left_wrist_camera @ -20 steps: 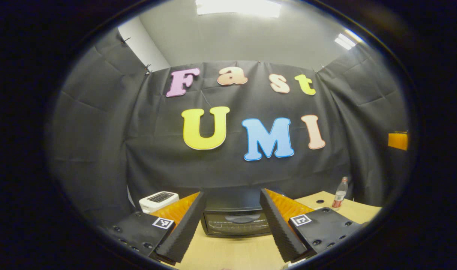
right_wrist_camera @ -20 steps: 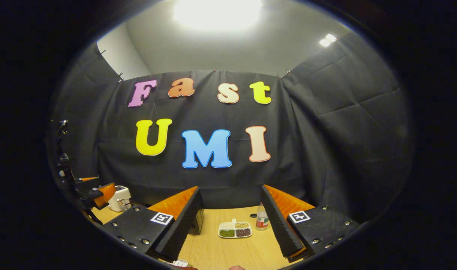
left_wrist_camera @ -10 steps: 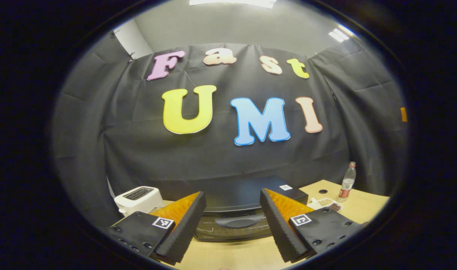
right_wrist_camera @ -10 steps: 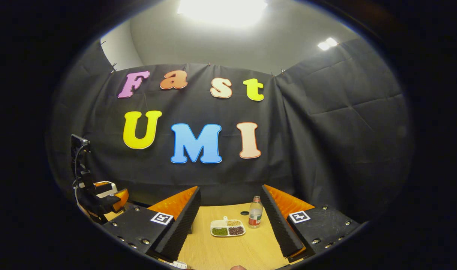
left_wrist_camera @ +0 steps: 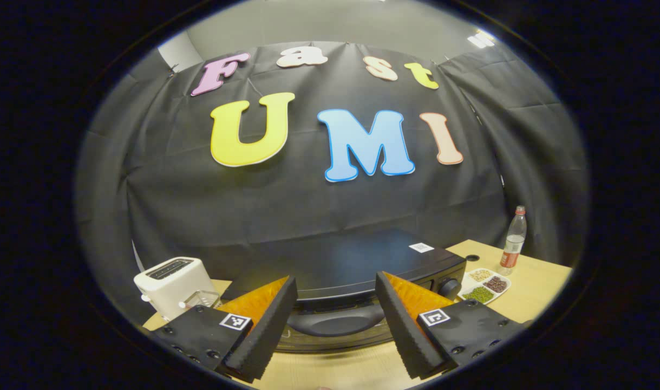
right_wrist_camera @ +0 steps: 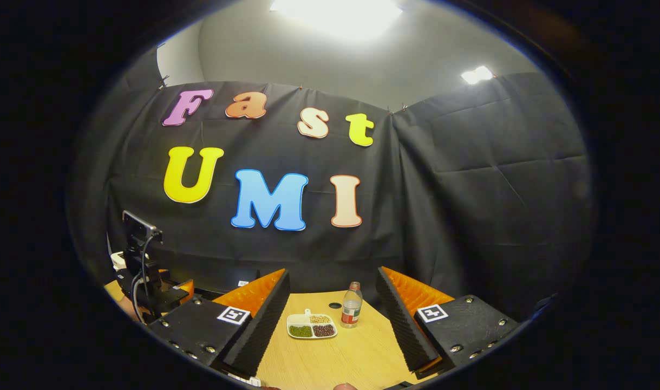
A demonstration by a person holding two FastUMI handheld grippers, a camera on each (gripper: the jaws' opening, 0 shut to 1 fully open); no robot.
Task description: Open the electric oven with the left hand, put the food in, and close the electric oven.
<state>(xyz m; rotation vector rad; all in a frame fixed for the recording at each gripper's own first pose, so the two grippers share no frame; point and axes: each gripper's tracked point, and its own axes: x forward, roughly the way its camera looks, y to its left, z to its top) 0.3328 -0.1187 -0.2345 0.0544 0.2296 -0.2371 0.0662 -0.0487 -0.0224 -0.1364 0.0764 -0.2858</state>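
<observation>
While the door remains closed, the black box-shaped electric oven (left_wrist_camera: 343,268) sits on the light wooden table (left_wrist_camera: 530,284) at 6 o'clock in the left gripper view, its curved dark door handle (left_wrist_camera: 335,324) between the spread, empty fingers of the left gripper (left_wrist_camera: 335,325). A white plastic toaster (left_wrist_camera: 174,279) stands at 8 o'clock. In the right gripper view, the right gripper (right_wrist_camera: 332,319) is likewise released and holds nothing. Beyond it lies the white divided food tray (right_wrist_camera: 311,327) of beans, a clear plastic bottle (right_wrist_camera: 351,312) just beside it at 3 o'clock.
</observation>
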